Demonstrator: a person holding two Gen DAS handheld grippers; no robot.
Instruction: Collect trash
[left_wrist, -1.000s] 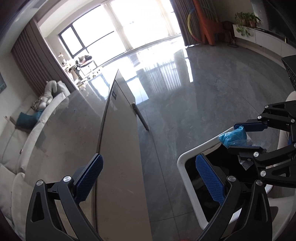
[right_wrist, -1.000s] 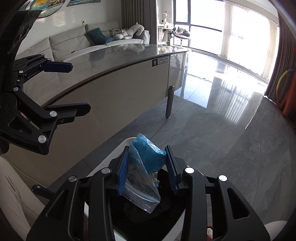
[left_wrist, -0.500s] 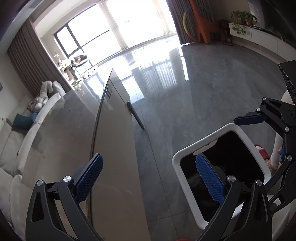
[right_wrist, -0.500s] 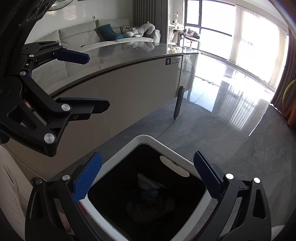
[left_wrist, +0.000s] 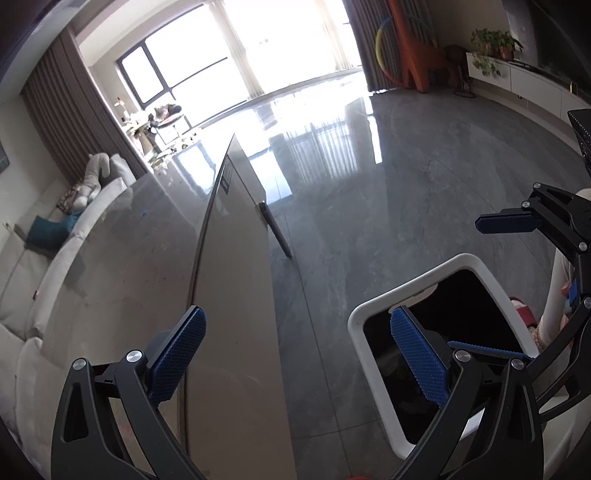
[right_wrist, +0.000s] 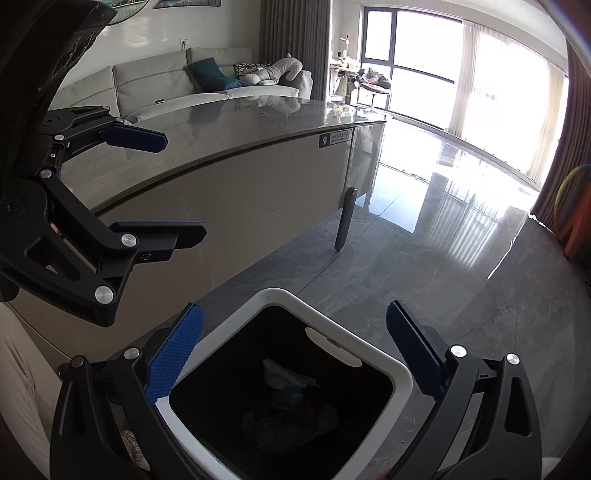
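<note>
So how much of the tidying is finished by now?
Some trash already lies inside the white bin. Nothing is in hand: the right claw hangs wide open over the bin, and the left claw is open and empty too. The visible table shows no obvious litter; elsewhere I cannot tell.

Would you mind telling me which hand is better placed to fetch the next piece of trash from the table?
Probably the left. Its tongs are open and empty, pointing along the table, while the right tongs, also open and empty, hang over the white bin. No trash shows on the table, though.
</note>
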